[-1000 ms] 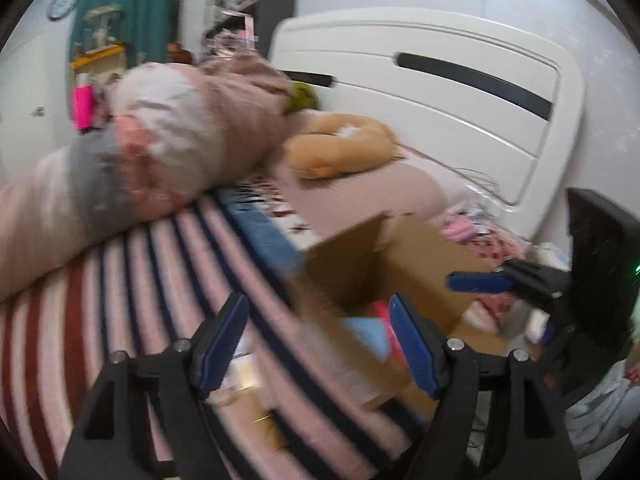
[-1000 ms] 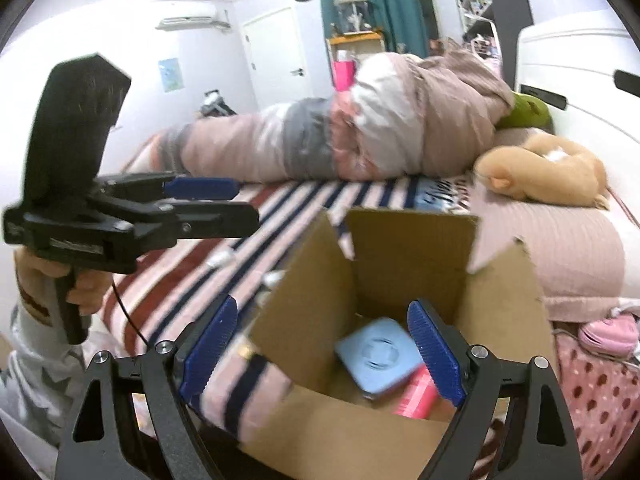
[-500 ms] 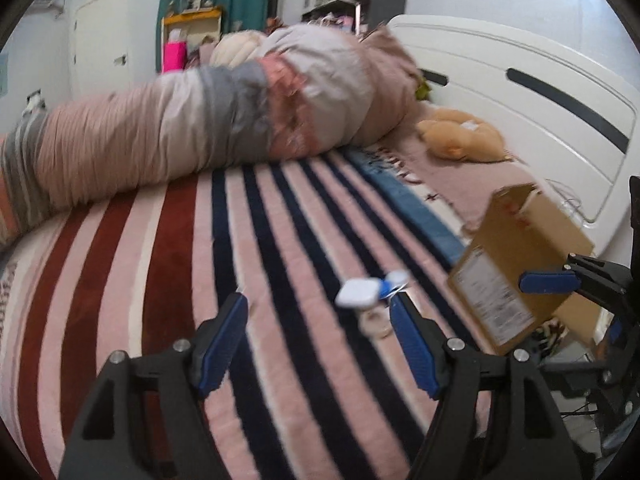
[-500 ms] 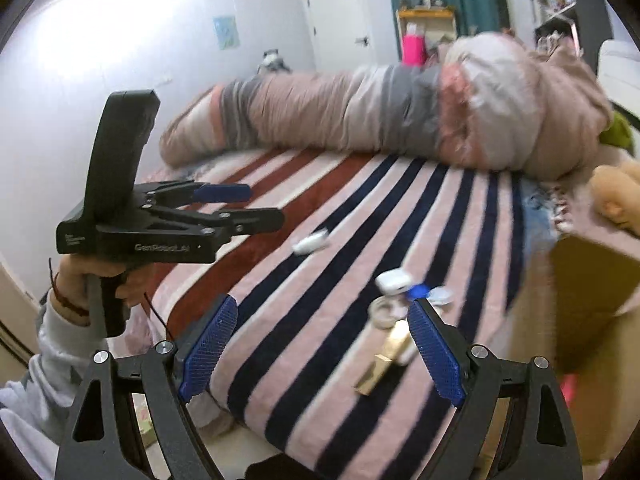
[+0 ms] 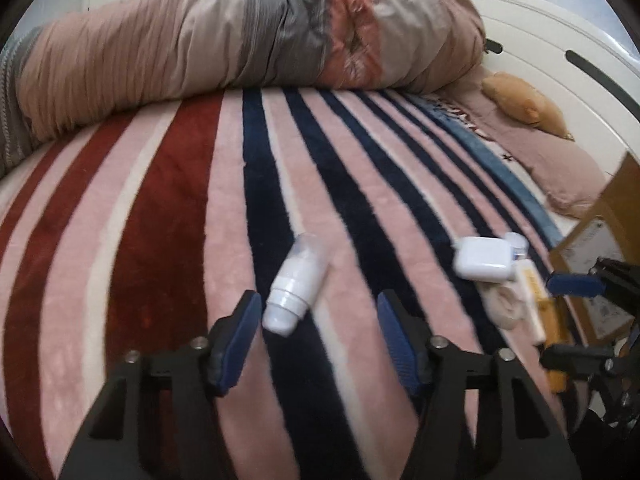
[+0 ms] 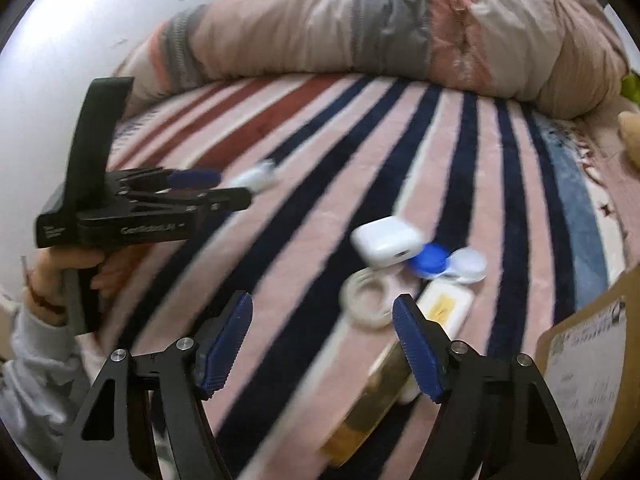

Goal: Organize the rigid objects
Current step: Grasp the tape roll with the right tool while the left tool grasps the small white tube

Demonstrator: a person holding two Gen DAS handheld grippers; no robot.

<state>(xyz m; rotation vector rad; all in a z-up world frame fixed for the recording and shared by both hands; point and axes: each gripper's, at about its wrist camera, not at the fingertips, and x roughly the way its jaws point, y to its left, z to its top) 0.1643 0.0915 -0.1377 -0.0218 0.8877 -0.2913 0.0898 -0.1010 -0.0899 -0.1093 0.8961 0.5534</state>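
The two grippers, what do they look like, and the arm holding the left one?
Both are black plastic frames with silver rivets and ribbed blue pads on the jaws. The left gripper has a pistol handle, an upright black slab and pale lettering on its side. The left hand shows a red wristband and a light grey sleeve.

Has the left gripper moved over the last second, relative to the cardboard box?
Yes. The left gripper has swung away from the cardboard box, which now sits at the right edge, and it frames a white bottle on the striped blanket.
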